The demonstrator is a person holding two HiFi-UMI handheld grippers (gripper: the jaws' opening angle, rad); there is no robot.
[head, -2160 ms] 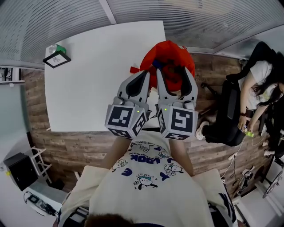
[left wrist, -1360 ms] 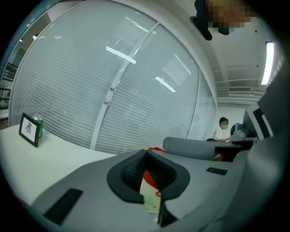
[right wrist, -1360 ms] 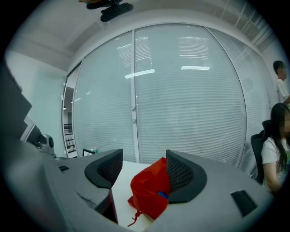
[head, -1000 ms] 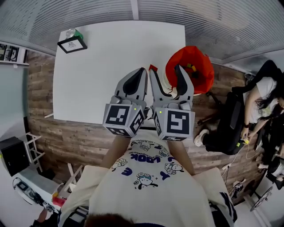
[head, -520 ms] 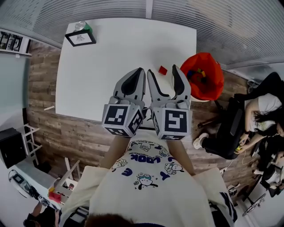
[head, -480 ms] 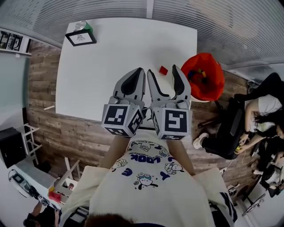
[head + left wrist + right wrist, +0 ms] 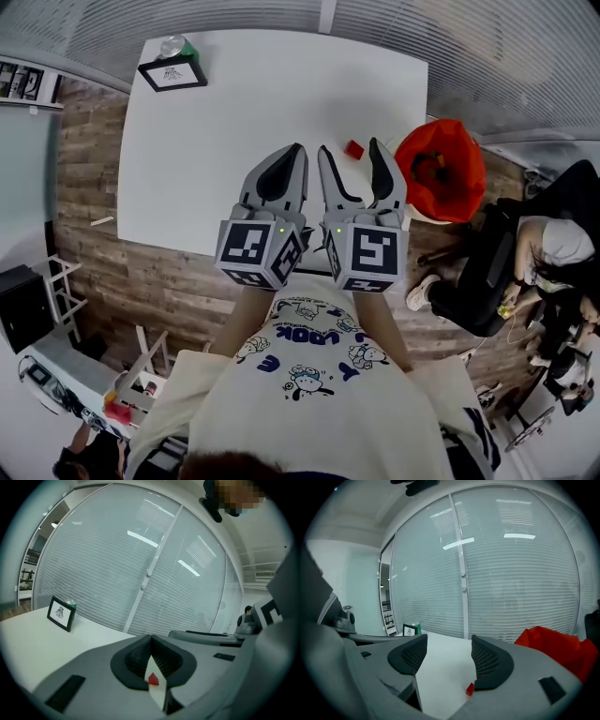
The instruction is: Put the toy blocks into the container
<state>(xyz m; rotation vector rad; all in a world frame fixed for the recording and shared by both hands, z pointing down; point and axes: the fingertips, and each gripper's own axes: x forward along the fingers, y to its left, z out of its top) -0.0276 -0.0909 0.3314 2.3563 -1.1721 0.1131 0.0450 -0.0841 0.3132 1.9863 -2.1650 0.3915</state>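
Note:
A small red toy block lies on the white table near its right edge; it also shows as the red block and the red block in the two gripper views. The red fabric container with several coloured blocks inside stands just off the table's right side and shows as the red container in the right gripper view. My right gripper is open, its tips just short of the block. My left gripper is shut and empty, beside the right one.
A framed picture and a green can stand at the table's far left corner. A seated person is at the right on the wood floor. A window wall with blinds runs behind the table.
The view has swung so the table sits more central and the container has shifted from ahead of the grippers to the right. The red block has come into sight before the right gripper.

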